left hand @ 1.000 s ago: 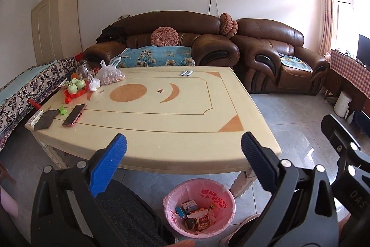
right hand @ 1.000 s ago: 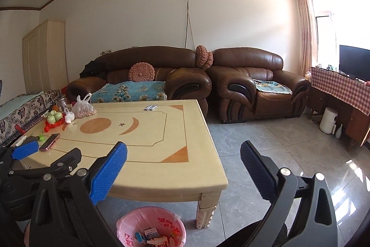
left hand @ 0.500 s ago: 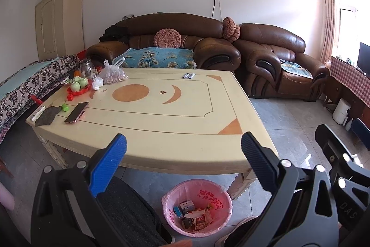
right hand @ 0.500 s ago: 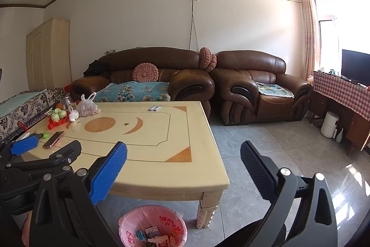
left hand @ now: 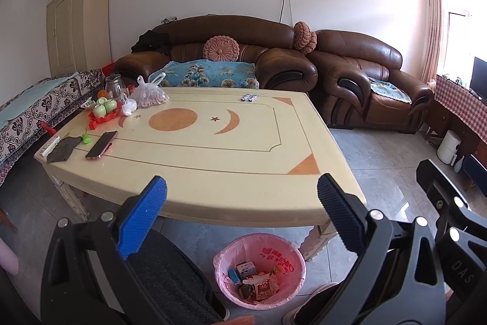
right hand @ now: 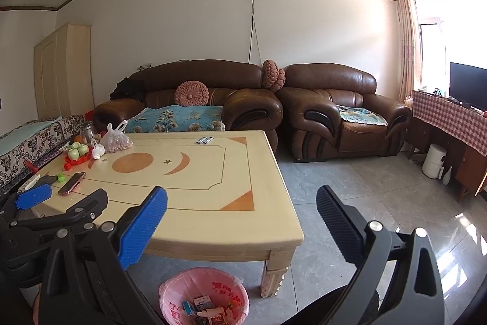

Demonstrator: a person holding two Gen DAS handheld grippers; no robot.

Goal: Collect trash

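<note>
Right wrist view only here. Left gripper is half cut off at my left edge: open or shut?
Observer: Open. The left wrist view shows the left gripper with pads wide apart and nothing between them.
Operator: Bin's cropped at my bottom edge. Full?
Observer: No. The pink bin shows whole there; trash covers only its bottom.
Operator: Dark thing behind that gripper's pad, near the phone?
Observer: A dark cloth, lying flat against a white remote.

Each black hand-held gripper point(left hand: 242, 197) point(right hand: 242, 207) has silver screws, one blue ribbed pad and one black; dark trousers below.
</note>
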